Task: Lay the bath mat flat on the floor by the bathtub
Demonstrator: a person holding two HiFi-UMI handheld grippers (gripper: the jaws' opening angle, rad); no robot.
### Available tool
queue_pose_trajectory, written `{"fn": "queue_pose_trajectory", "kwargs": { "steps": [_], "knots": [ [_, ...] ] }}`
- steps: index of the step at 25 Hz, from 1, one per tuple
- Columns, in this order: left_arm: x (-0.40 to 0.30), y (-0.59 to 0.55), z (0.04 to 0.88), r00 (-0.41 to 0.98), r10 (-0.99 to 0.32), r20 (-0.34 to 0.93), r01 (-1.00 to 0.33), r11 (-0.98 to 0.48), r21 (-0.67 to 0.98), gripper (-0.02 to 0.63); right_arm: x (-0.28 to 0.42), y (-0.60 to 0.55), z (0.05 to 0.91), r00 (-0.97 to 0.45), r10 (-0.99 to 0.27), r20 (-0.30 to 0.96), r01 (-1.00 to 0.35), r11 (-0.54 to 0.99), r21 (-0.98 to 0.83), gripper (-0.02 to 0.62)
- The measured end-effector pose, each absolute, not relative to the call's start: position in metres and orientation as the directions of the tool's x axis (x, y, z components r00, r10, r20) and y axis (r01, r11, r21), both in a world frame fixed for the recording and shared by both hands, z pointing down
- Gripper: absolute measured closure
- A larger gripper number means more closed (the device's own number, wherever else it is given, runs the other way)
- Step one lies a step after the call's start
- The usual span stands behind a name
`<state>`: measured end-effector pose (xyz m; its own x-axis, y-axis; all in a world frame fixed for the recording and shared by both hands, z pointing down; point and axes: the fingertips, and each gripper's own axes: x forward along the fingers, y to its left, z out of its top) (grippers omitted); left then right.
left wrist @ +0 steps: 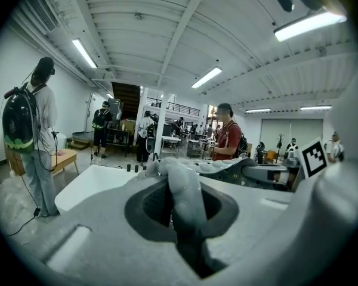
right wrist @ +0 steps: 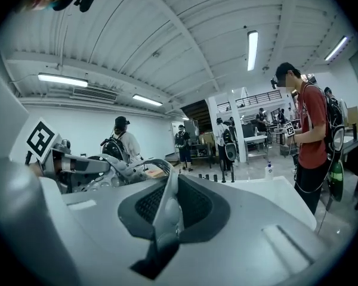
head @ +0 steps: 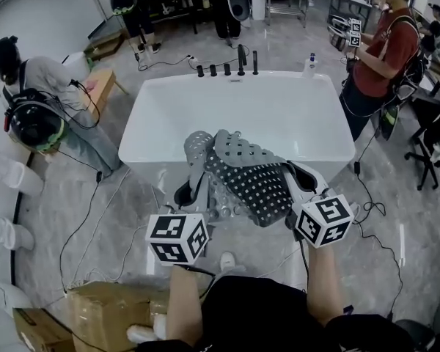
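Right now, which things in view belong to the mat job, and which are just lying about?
Job: bath mat, gripped at its edges in the jaws of the left gripper and right gripper; bathtub; floor beside it.
Lying about: cardboard box, wooden bench, bottle by the tub's far corner, floor cables, bystanders.

upper right: a person in a red shirt (head: 385,46) is standing, holding a marker cube (head: 356,34) at chest height. left edge: a person in a grey top (head: 55,79) is standing, wearing a black-and-green backpack (head: 35,123), beside a low wooden bench (head: 103,86). top of frame: a person in black (head: 128,6) is standing, with another (head: 224,2) to the right. upper middle: a small bottle (head: 312,63) is standing right of a row of black taps (head: 227,66). lower left: a cardboard box (head: 95,310) is sitting, with a black cable (head: 88,226) trailing above it.
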<state>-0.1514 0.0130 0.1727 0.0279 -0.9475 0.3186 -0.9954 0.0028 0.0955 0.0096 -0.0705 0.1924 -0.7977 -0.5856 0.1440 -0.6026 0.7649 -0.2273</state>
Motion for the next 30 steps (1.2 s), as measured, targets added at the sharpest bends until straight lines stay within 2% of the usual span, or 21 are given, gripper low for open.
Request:
{"fn": "queue_pose_trajectory", "kwargs": {
  "steps": [19,30],
  "knots": [
    [-0.236,-0.022,0.209,0.214,-0.911,0.352,-0.966,-0.145,0.212,0.577,-0.076,-0.084,0.215,-0.698,-0.67,0.251,-0.715,0.67,-0.199,0.572],
    [-0.245,-0.037,0.231,0.266,-0.882,0.388,-0.949,-0.169,0.267,0.577,-0.079,-0.092,0.23,-0.654,-0.688,0.315,-0.754,0.63,-0.188,0.572]
  ]
}}
